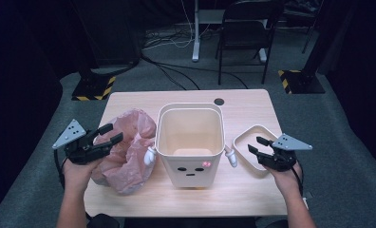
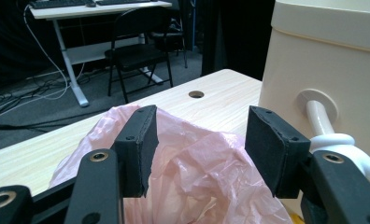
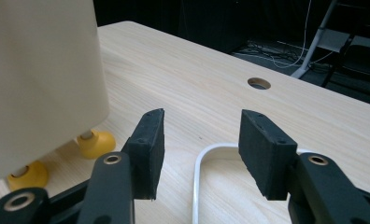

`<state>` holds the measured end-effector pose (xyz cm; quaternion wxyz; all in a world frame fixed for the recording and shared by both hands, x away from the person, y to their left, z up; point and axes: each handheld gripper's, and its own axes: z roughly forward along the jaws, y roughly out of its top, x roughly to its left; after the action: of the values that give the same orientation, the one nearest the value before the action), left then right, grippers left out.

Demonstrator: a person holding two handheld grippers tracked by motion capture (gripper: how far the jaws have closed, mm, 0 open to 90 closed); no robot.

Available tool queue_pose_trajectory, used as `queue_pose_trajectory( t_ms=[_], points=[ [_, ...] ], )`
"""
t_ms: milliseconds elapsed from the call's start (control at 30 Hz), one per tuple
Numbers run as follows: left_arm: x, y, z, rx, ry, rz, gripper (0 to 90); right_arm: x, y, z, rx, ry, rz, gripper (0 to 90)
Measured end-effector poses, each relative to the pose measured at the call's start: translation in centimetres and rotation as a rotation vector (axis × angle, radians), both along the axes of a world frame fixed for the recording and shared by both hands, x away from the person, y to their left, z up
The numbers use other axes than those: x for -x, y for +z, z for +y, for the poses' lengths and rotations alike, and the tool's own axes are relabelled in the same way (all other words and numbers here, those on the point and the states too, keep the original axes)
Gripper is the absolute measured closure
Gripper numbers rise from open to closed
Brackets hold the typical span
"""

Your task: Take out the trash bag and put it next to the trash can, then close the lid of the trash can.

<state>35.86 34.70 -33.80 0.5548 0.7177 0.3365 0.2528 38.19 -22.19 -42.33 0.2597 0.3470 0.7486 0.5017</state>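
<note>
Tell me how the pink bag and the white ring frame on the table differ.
The pink plastic bag is crumpled, soft and translucent; the white ring frame is rigid, flat and opaque. The bag lies left of the cream bin, the frame right. Both rest on the table, unheld.

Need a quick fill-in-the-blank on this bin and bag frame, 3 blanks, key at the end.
1. The crumpled plastic bag beside the cream bin is ____ in colour.
2. The bin stands on small round feet coloured ____.
3. The right gripper hovers with open jaws over the white ____, which lies flat on the table; the left gripper is open over the bag.

Missing words: pink; yellow; rim frame
</note>
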Motion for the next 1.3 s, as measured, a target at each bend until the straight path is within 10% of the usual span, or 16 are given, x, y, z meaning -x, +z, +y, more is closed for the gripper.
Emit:
queue_pose_trajectory(
  t_ms=[467,1300],
  points=[
    [0.0,-0.1,-0.5,-0.005,-0.013,-0.001,43.6,-0.4,-4.2,-0.3,0.064,-0.014,0.057,54.2],
    [-0.1,0.0,-0.9,-0.008,-0.021,-0.005,43.5,-2.0,-7.2,0.4,0.138,0.028,0.208,65.4]
  ],
)
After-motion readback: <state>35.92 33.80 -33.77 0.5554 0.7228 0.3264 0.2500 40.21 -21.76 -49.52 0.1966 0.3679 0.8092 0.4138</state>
